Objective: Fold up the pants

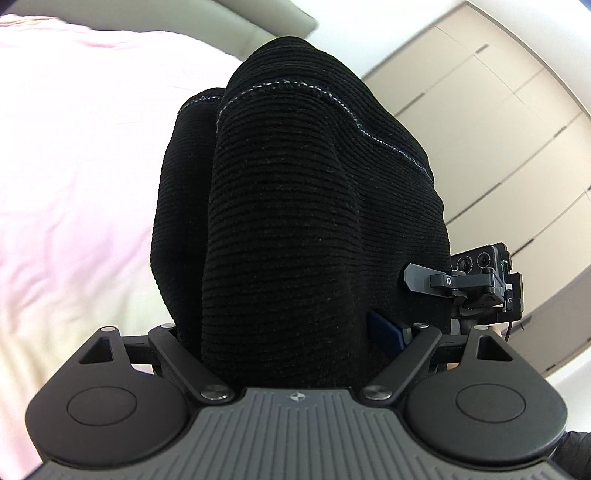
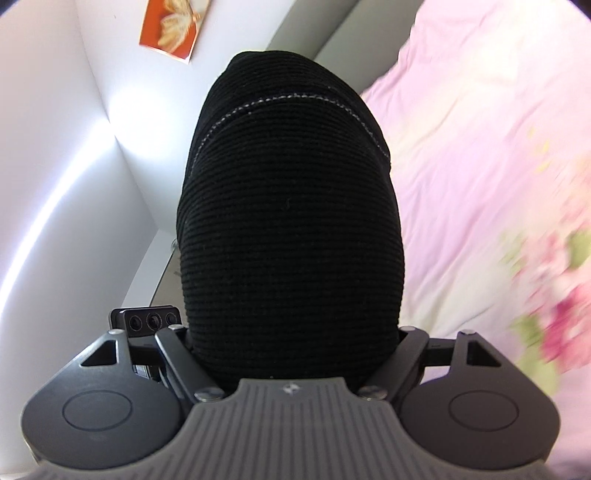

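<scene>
black ribbed pants (image 1: pixel 288 221) fill the middle of the left wrist view, bunched up and draped straight over the left gripper (image 1: pixel 295 354), so its fingers are buried under the knit. a pale stitched seam runs across the top of the fabric. the jaws are hidden by the cloth; cannot tell whether they are clamped on it or standing apart.

same story in the right wrist view: the pants (image 2: pixel 291 229) hang as 1 dark mound over the right gripper (image 2: pixel 295 354), covering both fingers completely. again the jaws are out of sight under the knit, so their state cannot be told.

the right gripper (image 1: pixel 476 284) shows at the right side of the left view, pressed against the fabric, so the 2 tools sit close together on the same bundle. the left tool's sensor block peeks out low on the left of the right view.

the pink bed sheet (image 1: pixel 74 184) spreads behind the pants, blurred, with a floral patch (image 2: pixel 554 314) toward its right edge. beige wardrobe doors (image 1: pixel 498 110) stand beyond, and an orange picture (image 2: pixel 170 29) hangs on the white wall (image 2: pixel 55 147).
</scene>
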The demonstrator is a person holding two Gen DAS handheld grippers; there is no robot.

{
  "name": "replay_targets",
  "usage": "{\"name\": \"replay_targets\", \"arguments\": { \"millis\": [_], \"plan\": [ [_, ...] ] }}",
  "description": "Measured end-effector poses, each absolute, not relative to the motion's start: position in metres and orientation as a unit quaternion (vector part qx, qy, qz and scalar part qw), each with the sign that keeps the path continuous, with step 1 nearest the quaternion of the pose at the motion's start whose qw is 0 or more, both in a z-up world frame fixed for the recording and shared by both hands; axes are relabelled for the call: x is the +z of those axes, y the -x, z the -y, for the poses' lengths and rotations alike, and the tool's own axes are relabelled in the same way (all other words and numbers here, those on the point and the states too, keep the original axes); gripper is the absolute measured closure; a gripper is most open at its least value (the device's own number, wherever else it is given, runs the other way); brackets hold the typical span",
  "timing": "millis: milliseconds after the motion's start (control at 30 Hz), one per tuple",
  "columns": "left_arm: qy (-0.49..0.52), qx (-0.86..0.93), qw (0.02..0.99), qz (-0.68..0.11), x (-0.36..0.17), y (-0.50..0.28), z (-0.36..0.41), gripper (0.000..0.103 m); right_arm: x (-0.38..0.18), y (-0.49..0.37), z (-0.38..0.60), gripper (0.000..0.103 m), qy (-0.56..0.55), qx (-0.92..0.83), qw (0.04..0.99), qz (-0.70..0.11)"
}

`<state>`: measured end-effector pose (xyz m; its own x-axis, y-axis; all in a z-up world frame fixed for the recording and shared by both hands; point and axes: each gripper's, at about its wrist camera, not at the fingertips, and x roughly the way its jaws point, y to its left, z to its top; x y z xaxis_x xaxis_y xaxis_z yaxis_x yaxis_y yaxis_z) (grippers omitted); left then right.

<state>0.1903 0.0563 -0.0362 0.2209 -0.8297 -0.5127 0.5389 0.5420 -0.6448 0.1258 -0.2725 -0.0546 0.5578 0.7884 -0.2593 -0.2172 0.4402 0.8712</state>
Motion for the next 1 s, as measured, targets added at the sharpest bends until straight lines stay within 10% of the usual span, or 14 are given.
{"name": "replay_targets", "arguments": {
  "millis": [500, 833, 1000],
  "plan": [
    [0.189, -0.475, 0.717, -0.474, -0.090, -0.255, 0.088, 0.003, -0.068, -0.153, 0.457, 0.028, -0.420, 0.265, 0.790, -0.359],
    [0.167, -0.424, 0.711, -0.536, -0.176, -0.324, 0.194, 0.004, -0.184, -0.217, 0.519, 0.026, -0.477, 0.213, 0.763, -0.382],
    [0.142, -0.404, 0.713, -0.555, -0.228, -0.337, 0.195, 0.006, -0.261, -0.231, 0.528, 0.009, -0.453, 0.156, 0.745, -0.464]
  ]
}}
